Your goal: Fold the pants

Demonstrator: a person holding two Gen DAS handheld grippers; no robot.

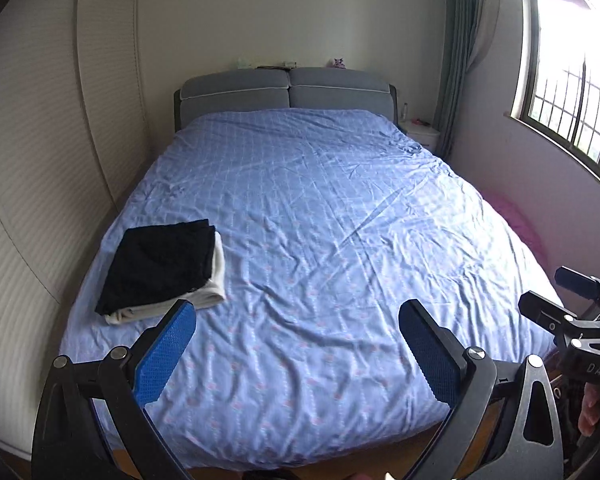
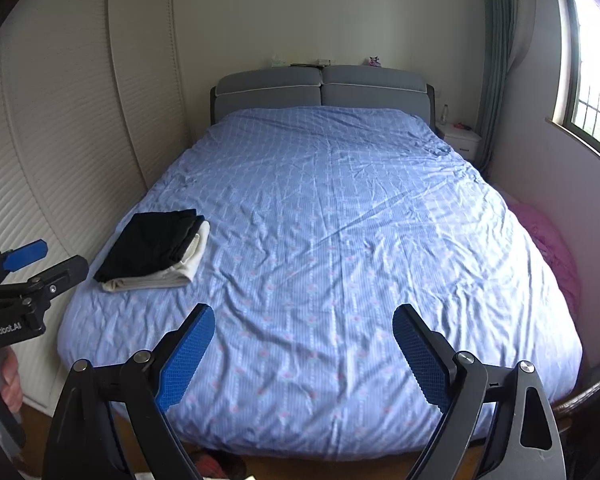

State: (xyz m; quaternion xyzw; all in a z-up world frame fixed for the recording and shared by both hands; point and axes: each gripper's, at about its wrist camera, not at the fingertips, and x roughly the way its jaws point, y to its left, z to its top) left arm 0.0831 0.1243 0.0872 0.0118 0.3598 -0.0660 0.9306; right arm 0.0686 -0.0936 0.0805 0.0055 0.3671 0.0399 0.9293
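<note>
The bed [image 1: 320, 240] fills most of both views, covered by a pale blue patterned quilt cover, soft and heavily creased, with a grey padded headboard [image 1: 286, 88] at the far end. A ribbed cream wardrobe [image 1: 32, 180] runs down the left; a barred window [image 1: 572, 92] and green curtain [image 1: 460, 52] stand on the right, with a white bedside table [image 1: 420, 134] at the far right corner and a pink heap [image 2: 552, 248] beside the bed's right edge.

The pants [image 1: 158, 264] lie on the near-left part of the bed: a black folded garment, matte and roughly rectangular, stacked on a cream folded one [image 1: 204, 300] whose rounded fold edges show along the right and near sides. Both appear already folded and squared.

The left gripper [image 1: 296, 350] hovers over the foot of the bed, its blue textured pads spread wide, holding nothing. The right gripper [image 2: 304, 354] is in the same posture, pads wide apart and empty. Each is apart from the stack.

Judgement: no unfolded garment is visible on the bed, so the step in hand is likely fetching the next piece or finishing. If another pair is brought, it should be laid flat on the bare middle of the quilt cover, clear of the stack, and the cloth smoothed before creasing, since the cover's wrinkles will transfer unevenness.
</note>
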